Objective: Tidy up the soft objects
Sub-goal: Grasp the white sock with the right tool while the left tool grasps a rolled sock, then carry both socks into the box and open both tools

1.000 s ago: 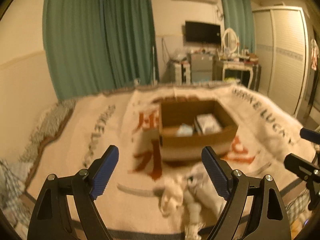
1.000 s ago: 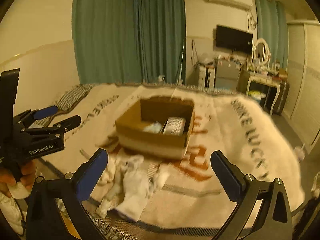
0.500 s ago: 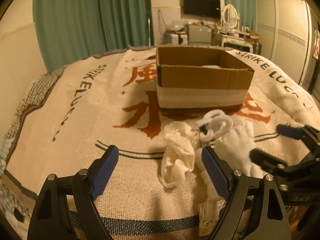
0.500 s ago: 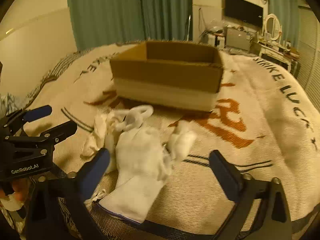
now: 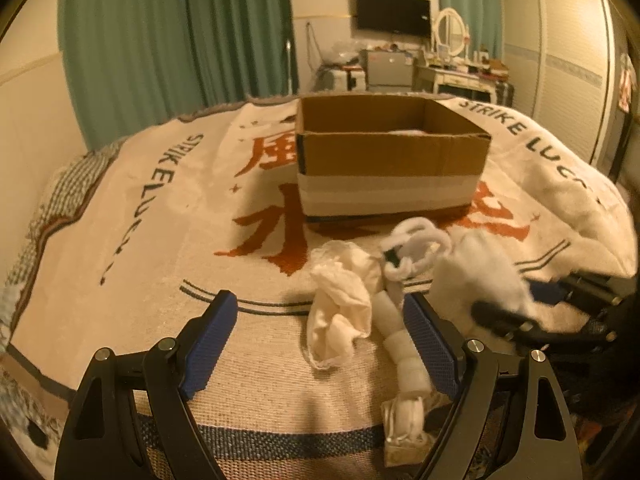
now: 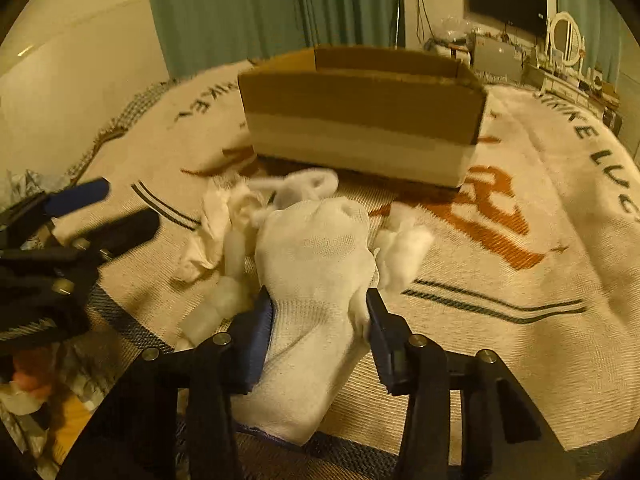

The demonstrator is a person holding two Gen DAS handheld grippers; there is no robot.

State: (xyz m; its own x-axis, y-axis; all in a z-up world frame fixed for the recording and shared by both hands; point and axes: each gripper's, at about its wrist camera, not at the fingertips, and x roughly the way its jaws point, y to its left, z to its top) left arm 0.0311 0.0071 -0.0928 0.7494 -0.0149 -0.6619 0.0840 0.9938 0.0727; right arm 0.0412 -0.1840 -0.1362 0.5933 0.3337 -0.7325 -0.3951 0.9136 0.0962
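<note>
Two grippers work over one pile of white soft things and one cardboard box. Nearest in the right wrist view, the right gripper (image 6: 318,316) has its blue pads pressed against both sides of a white sock (image 6: 316,264), clamped on it near the ankle; the sock's cuff end lies toward the camera on the blanket (image 6: 500,280). The left gripper (image 5: 320,344) has its tongs wide apart, holding nothing, low over the blanket's near edge.

Between those open fingers lie a crumpled white cloth (image 5: 340,304) and a segmented white roll (image 5: 404,352), touching each other. Just beyond them sits a loop of white cord (image 5: 416,248). A fluffy white piece (image 6: 404,252) lies just right of the sock; only the right wrist view shows it plainly.

Farther back stands the cardboard box (image 5: 390,160), open-topped. The left wrist view looks over its rim to something white inside; the right wrist view shows only its outer wall.

Half a second ago the right gripper's fingers stood apart around the sock; now they have closed on it. The left gripper stays open, in much the same place.
</note>
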